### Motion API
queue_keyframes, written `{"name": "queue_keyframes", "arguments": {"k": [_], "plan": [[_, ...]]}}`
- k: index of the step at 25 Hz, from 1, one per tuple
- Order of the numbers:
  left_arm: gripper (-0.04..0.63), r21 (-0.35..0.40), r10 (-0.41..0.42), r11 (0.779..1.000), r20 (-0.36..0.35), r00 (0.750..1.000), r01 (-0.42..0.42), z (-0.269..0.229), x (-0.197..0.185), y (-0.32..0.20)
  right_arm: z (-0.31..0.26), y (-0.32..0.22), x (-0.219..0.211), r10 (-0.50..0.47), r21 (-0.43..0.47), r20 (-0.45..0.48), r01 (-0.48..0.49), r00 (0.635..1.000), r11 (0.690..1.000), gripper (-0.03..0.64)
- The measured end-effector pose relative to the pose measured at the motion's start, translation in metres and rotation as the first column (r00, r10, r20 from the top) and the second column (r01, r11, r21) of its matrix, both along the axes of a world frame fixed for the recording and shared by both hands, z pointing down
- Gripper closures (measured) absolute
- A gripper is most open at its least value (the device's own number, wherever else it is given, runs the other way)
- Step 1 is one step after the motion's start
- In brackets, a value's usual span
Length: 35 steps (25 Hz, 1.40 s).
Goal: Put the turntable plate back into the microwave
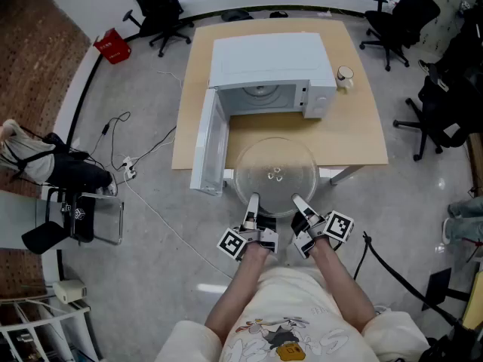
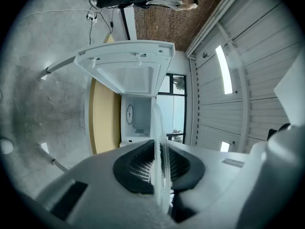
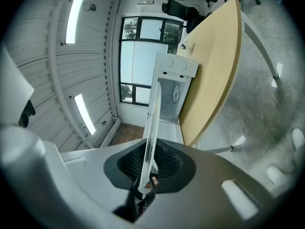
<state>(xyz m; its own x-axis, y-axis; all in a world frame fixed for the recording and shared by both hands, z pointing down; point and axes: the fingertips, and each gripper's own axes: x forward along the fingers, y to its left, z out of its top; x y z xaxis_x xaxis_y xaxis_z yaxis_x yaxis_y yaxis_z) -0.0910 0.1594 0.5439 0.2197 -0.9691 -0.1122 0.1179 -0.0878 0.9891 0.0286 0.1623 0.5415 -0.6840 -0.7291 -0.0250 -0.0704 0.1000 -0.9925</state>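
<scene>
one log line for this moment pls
left gripper: shut on round clear glass turntable plate | right gripper: shut on same plate | plate: held outside white microwave | microwave door: open

Grey concrete floor [image 1: 166, 270], wooden table [image 1: 355, 138], black office chairs [image 1: 162, 7] — windows [image 3: 143, 46], strip lights [image 3: 72, 14]

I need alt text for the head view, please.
The left gripper and right gripper each clamp the near rim of a clear glass turntable plate before a white microwave, whose door stands open, on a wooden table.

shirt [image 1: 281, 308]: cream, cartoon print | left gripper [image 1: 253, 198], right gripper [image 1: 296, 199]: grey, black-white marker cubes [image 1: 232, 243]
</scene>
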Motion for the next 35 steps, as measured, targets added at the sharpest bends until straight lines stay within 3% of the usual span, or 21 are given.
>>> {"name": "queue_keyframes", "arguments": {"k": [21,35], "plan": [[0.571,0.026,-0.026,0.999,0.013,1.0,0.026,-0.007,0.01,-0.011,-0.009,-0.014,0.01,-0.028,0.025,0.012,0.028,1.0,0.999,0.568],[0.569,-0.002,-0.124,0.992,0.023,0.992,0.124,0.004,0.032,-0.038,0.008,-0.052,0.032,-0.104,-0.019,0.037,0.105,0.994,0.994,0.575]]}}
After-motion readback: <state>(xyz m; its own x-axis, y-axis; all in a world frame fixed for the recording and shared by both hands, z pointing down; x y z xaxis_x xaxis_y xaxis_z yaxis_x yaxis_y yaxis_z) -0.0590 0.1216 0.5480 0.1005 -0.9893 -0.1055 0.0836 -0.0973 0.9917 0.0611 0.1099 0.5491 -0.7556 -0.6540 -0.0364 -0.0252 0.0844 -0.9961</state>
